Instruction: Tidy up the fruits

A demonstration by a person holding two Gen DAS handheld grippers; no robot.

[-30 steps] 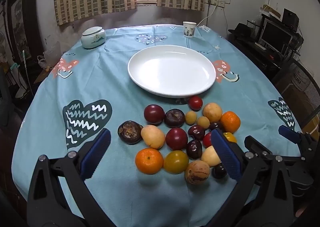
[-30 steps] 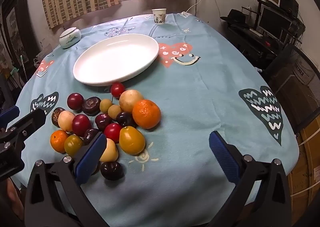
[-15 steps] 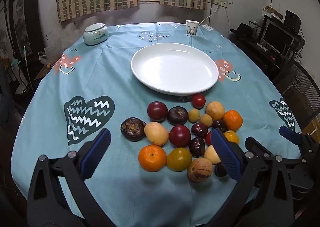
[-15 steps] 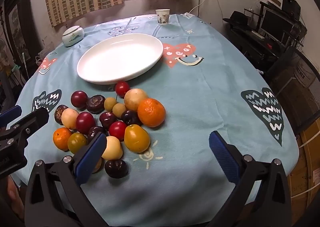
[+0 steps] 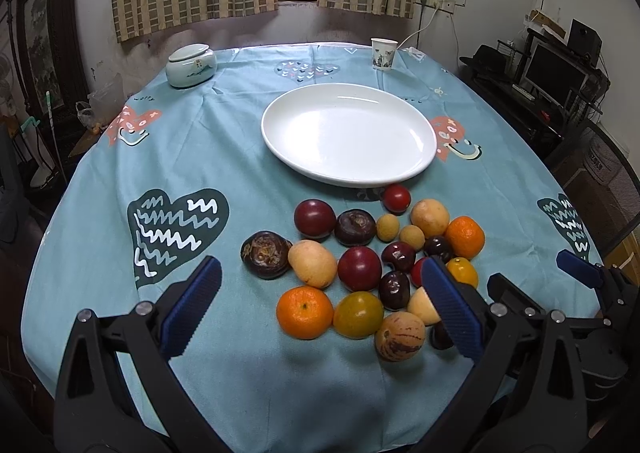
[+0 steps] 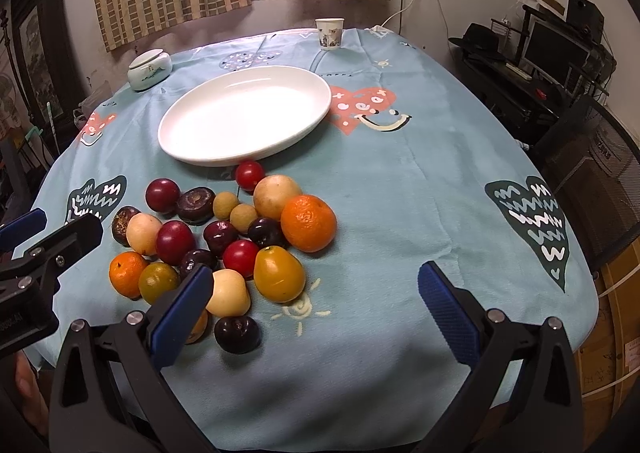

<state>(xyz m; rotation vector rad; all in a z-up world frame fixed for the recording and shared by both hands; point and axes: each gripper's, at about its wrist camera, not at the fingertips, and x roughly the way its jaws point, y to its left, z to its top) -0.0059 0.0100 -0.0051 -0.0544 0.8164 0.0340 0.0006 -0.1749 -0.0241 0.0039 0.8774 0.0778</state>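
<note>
Both the left gripper (image 5: pixel 320 307) and the right gripper (image 6: pixel 314 307) are held spread wide with nothing between the fingers. The fruits (image 5: pixel 360 269) are clustered on the tablecloth (image 5: pixel 192 157), just beside the white plate's (image 5: pixel 348 177) near rim.

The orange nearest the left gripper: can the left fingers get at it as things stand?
Probably yes. The orange lies at the pile's near edge, ahead of the open left gripper, though a yellow-green fruit touches its right side.

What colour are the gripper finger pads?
Blue, ribbed pads; clearest in the right wrist view.
</note>
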